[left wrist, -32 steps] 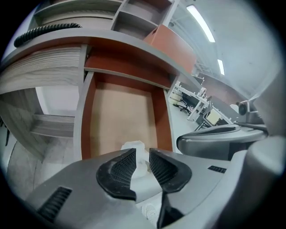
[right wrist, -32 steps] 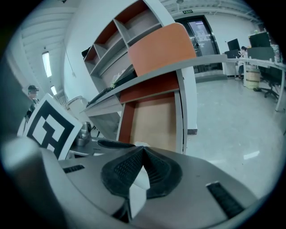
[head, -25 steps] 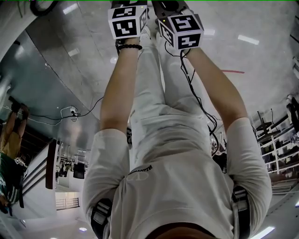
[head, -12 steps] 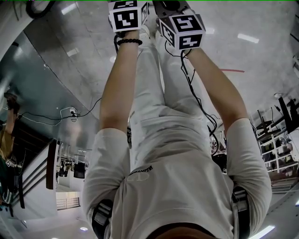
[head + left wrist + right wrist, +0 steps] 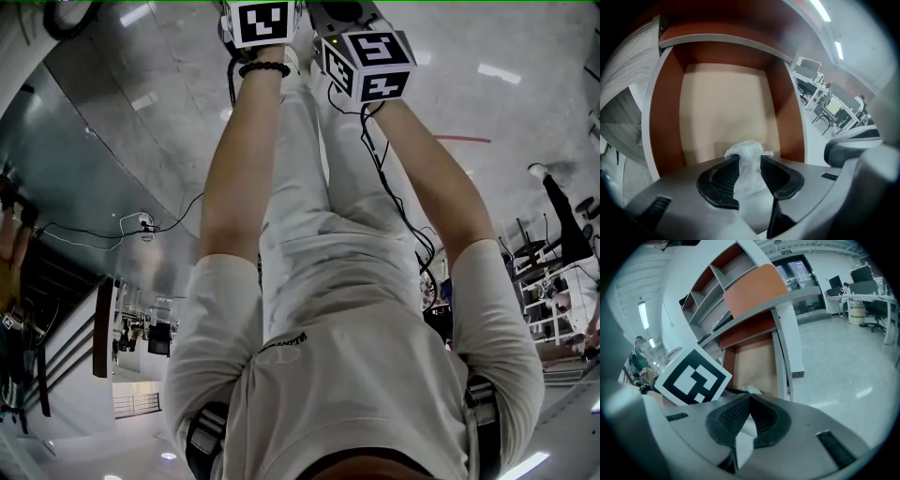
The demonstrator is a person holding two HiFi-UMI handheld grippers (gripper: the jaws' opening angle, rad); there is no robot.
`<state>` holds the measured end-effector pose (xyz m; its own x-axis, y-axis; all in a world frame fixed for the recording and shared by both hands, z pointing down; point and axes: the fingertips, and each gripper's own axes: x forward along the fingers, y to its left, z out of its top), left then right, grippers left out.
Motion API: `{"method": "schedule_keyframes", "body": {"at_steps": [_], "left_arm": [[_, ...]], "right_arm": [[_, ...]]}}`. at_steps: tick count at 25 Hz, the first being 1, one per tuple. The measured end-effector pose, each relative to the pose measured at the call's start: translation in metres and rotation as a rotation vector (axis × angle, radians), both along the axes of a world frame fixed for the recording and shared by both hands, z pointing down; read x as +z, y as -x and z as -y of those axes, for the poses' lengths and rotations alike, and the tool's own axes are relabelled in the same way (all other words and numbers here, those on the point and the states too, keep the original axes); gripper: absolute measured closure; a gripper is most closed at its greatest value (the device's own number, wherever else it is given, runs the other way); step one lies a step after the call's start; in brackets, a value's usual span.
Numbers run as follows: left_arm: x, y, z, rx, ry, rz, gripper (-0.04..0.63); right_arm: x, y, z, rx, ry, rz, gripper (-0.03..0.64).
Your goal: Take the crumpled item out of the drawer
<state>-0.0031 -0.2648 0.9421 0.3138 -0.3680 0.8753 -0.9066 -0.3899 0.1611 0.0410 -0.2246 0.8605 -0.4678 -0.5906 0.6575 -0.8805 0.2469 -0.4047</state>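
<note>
While the left gripper has spread jaws just starting to close around the crumpled white wad in the drawer, nothing is pinched yet.

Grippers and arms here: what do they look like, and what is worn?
The left gripper and the right gripper each have a grey body, two black ribbed pads and a white cube with black square markers. A black cable runs along the right arm. Short white sleeves; a black beaded bracelet on the left wrist.
</note>
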Motion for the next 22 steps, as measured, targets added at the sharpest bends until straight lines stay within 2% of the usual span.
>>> {"method": "schedule_keyframes", "body": {"at_steps": [3,10,19,22], "left_arm": [[0.0019,0.0015,0.0018,0.007,-0.004,0.018,0.498],[0.0037,0.0034,0.0031,0.028,-0.012,0.034,0.566],[0.0025,-0.0031,-0.0054,0.012,-0.009,-0.028,0.584],[-0.002,0.0021,-0.002,0.013,-0.016,-0.015,0.586]], "right_arm": [[-0.0009,0.0003,0.0003,0.003,-0.002,0.006,0.618],[0.0034,0.0004,0.0009,0.008,0.006,0.011,0.618],[-0.0005,-0.0069,-0.0021,0.016,-0.001,0.011,0.618],[0.0027,-0.0084,-0.0005,0.027,0.001,0.009,0.618]]}}
